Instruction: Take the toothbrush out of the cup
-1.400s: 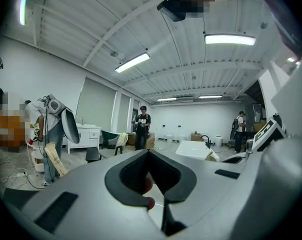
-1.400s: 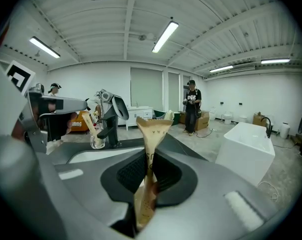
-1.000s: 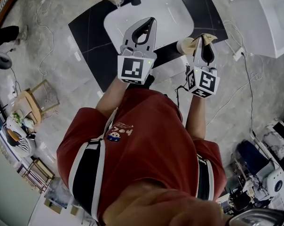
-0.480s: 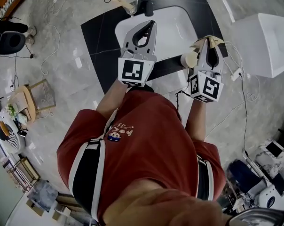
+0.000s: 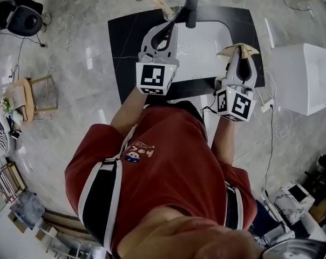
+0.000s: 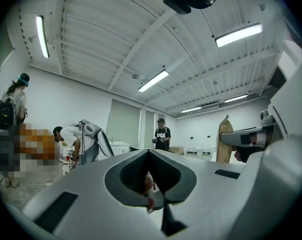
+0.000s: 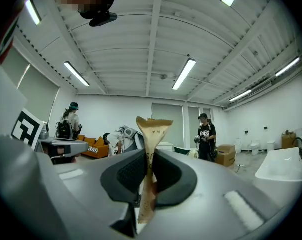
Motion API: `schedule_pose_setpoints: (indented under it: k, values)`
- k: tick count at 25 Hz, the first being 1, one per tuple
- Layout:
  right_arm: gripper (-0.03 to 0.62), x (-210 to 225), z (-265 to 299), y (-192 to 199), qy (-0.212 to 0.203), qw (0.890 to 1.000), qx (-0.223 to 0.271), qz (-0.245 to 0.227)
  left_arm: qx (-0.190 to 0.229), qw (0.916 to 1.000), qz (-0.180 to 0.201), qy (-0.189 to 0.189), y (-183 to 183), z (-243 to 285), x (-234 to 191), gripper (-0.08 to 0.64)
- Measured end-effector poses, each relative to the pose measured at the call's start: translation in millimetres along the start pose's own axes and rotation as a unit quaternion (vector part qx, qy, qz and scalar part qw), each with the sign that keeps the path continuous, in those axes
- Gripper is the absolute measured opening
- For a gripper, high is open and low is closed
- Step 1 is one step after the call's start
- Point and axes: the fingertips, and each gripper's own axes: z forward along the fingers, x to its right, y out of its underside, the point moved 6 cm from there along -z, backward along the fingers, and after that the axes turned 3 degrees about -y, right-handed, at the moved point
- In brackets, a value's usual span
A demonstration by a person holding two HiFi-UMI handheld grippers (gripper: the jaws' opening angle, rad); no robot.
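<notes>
My right gripper is held level and is shut on a thin tan paper packet that stands upright between its pads, its jagged top above the jaws. In the head view the packet shows as a tan wedge at that gripper's tip, over the right end of the black counter. My left gripper is shut on nothing and points over the white basin. A clear glass with a tan stick stands by the faucet. No toothbrush is clearly seen.
A large white box stands to the right of the counter. Cables trail over the marble floor. A small wooden stool is at the left. Several people stand across the room.
Both grippers have risen and swung along the counter, so the basin now lies behind them. The pale cup seen beside the right gripper earlier is out of sight. The packet stays gripped.
</notes>
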Motion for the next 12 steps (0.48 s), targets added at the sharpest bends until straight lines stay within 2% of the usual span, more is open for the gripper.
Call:
schedule_pose_setpoints:
  k: [8,12]
  values:
    - [0.038,-7.4,34.5,3.1,-0.040,0.999,-0.003,0.010,-0.022,0.9980,0.007,-0.059,14.1,14.3,-30.5,0.005]
    - [0.038,-9.4,59.8,9.4,-0.067,0.998,-0.008,0.016,-0.041,0.9962,0.008,-0.077,28.4,28.9,-38.6,0.015]
